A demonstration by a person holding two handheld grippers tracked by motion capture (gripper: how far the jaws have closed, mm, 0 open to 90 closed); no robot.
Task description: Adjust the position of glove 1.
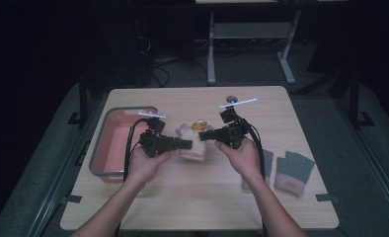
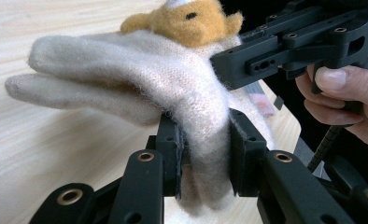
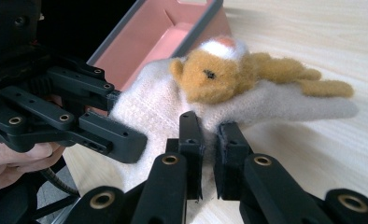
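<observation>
a: cream glove (image 1: 192, 144), item one. knitted, pale, with a tan plush bear (image 1: 199, 126) on its back. where does it sit?

b: near the table's (image 1: 192, 207) middle, slightly toward nine o'clock, held up between both tools. in the left gripper view its fingers hang clear above the wood.

a: left gripper (image 1: 187, 144)?

b: comes in from nine o'clock of the glove, jaws pressed together on the knit. left gripper view: a fold of the cream glove (image 2: 205, 126) squeezed between the two pads, the bear (image 2: 187, 18) at twelve o'clock of them.

a: right gripper (image 1: 205, 135)?

b: enters from three o'clock, jaws likewise pinching the glove. right gripper view: a thin edge of the cream glove (image 3: 247, 109) caught between the pads, which are nearly closed; the bear (image 3: 215, 77) lies just above, at twelve o'clock.

a: other stock on the table?

b: pink bin (image 1: 114, 143), grey rim, at nine o'clock of the glove, by the table's edge. grey gloves (image 1: 293, 170), a pair with pinkish cuffs, lying flat at four o'clock, well apart from the held one.

a: hands?

b: left hand (image 1: 145, 165) and right hand (image 1: 244, 155) each wrap a tool body, forearms coming in from six o'clock.
</observation>
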